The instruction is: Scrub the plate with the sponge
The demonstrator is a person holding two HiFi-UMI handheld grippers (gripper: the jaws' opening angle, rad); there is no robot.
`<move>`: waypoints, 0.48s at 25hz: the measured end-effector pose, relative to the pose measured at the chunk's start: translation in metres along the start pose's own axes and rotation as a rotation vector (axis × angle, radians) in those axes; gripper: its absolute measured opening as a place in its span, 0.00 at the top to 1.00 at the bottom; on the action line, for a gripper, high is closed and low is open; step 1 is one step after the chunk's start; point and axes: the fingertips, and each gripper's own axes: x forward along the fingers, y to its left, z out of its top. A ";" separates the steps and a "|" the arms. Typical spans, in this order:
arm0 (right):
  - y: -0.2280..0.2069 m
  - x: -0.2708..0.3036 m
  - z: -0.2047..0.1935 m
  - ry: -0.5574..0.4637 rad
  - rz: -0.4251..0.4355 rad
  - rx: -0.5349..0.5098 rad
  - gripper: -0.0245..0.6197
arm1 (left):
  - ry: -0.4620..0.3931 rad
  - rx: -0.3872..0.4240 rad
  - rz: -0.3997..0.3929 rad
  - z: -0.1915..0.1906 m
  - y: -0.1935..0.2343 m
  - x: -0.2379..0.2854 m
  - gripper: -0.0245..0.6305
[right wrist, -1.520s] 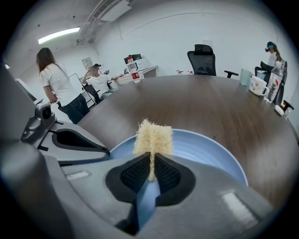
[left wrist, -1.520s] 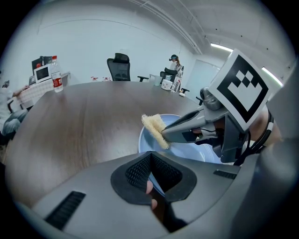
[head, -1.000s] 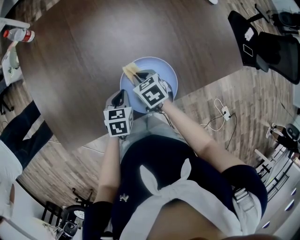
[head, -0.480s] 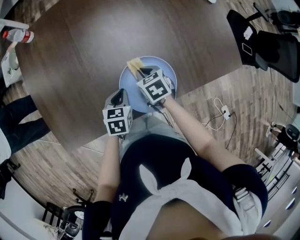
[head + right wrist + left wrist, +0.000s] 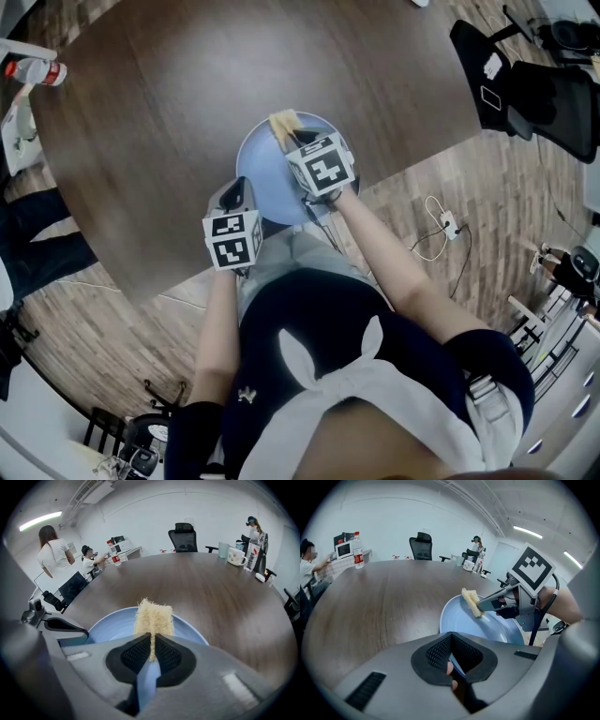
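Pale-blue plate [image 5: 265, 176] sits on the dark wood bench [image 5: 178, 84], close to the edge nearest the person. The left hand-held gripper [image 5: 240, 189] is clenched on the plate's near rim; its own view shows a thin blue edge pinched between the dark pads. The right hand-held gripper [image 5: 294, 141] is clamped on a yellow fibrous sponge [image 5: 283, 124], whose free end sticks out past the jaws and rests against the plate's far rim.

A second ago the sponge lay further to the left over the plate, and half a second ago it was partway across. It now sits higher and to the right in the head view, at the far edge. The right hand-held gripper's marker cube has shifted the same way, uncovering more of the plate's inner surface on the left. The left hand-held gripper has kept its place (cube and forearm line up as before), and the plate has not visibly moved on the bench.
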 end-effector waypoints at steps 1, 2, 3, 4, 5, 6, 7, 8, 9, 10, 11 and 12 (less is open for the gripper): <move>-0.002 -0.002 -0.001 0.006 -0.006 0.007 0.92 | -0.001 -0.002 -0.001 0.000 0.000 0.000 0.95; -0.004 -0.004 -0.003 0.013 -0.013 0.016 0.92 | -0.002 -0.004 -0.001 0.000 0.001 -0.001 0.95; -0.007 -0.006 -0.005 0.018 -0.021 0.025 0.92 | -0.003 -0.005 0.000 -0.001 0.001 -0.002 0.95; -0.009 -0.008 -0.007 0.023 -0.031 0.034 0.92 | -0.004 -0.006 0.000 -0.001 0.001 -0.002 0.95; -0.013 -0.009 -0.009 0.028 -0.041 0.041 0.92 | -0.005 -0.006 0.000 -0.001 0.000 -0.002 0.95; -0.016 -0.010 -0.011 0.033 -0.052 0.047 0.92 | -0.006 -0.007 0.000 -0.001 0.000 -0.002 0.95; -0.019 -0.012 -0.013 0.039 -0.062 0.053 0.92 | -0.007 -0.007 0.001 -0.001 0.000 -0.002 0.95; -0.021 -0.013 -0.016 0.045 -0.072 0.060 0.92 | -0.008 -0.008 0.001 -0.002 -0.001 -0.002 0.95; -0.023 -0.014 -0.018 0.049 -0.079 0.068 0.92 | -0.009 -0.008 0.001 -0.002 -0.001 -0.002 0.95; -0.025 -0.016 -0.019 0.053 -0.085 0.073 0.92 | -0.010 -0.009 0.002 -0.002 -0.001 -0.002 0.95; -0.026 -0.017 -0.020 0.055 -0.089 0.078 0.92 | -0.012 -0.010 0.002 -0.002 -0.001 -0.003 0.95; -0.028 -0.018 -0.021 0.057 -0.093 0.081 0.92 | -0.012 -0.011 0.002 -0.002 0.000 -0.003 0.95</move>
